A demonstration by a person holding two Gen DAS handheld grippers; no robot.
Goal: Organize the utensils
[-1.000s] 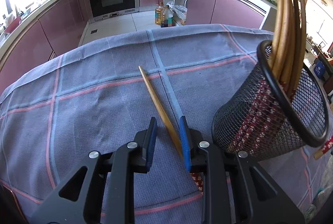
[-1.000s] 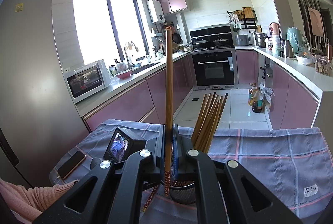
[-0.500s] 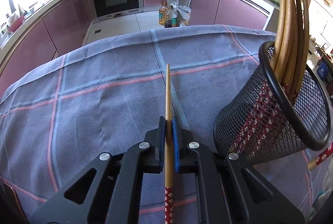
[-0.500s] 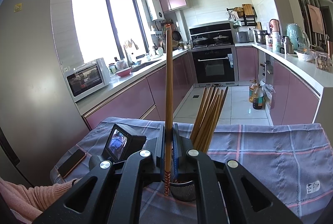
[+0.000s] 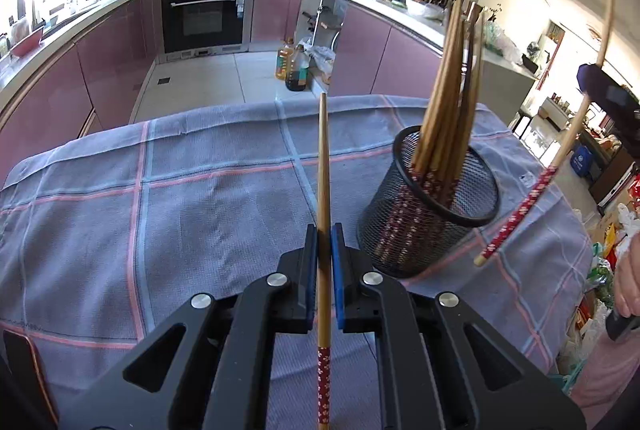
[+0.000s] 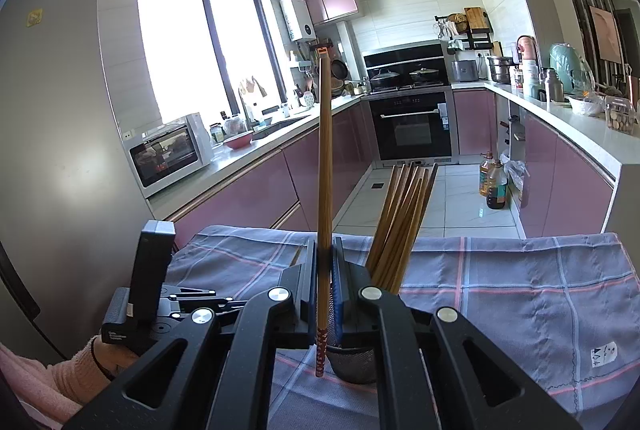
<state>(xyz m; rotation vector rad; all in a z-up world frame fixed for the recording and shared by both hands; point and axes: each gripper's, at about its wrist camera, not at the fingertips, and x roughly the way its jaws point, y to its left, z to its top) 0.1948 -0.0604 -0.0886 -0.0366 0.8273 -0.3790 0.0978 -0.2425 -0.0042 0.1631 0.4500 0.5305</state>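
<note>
Two chopsticks: one is pinched in each gripper, both clear of the cloth.
Left chopstick (image 5: 323,190): clamped between the blue pads of the left gripper (image 5: 324,230), pale tip pointing away, red patterned end cut off by the bottom edge of the left view.
Right chopstick (image 6: 324,190): nipped upright in the right gripper (image 6: 324,244), red end hanging just beside the mesh holder (image 6: 352,370).
Mesh holder: black wire cup on the checked cloth (image 5: 160,210), stuffed with a bundle of chopsticks (image 5: 444,102), red ends down.
Hidden stuff: the cup is mostly blocked by gripper arms in the right view, only its lower wall is seen; count of the bundle can't be made out.
Left view only: whole cup, the right chopstick floating at the right edge, a hand (image 5: 628,278) partly cropped.
Right view only: pink sleeve (image 6: 44,382), the left gripper's back with its small screen unit (image 6: 152,270), microwave (image 6: 168,154).
</note>
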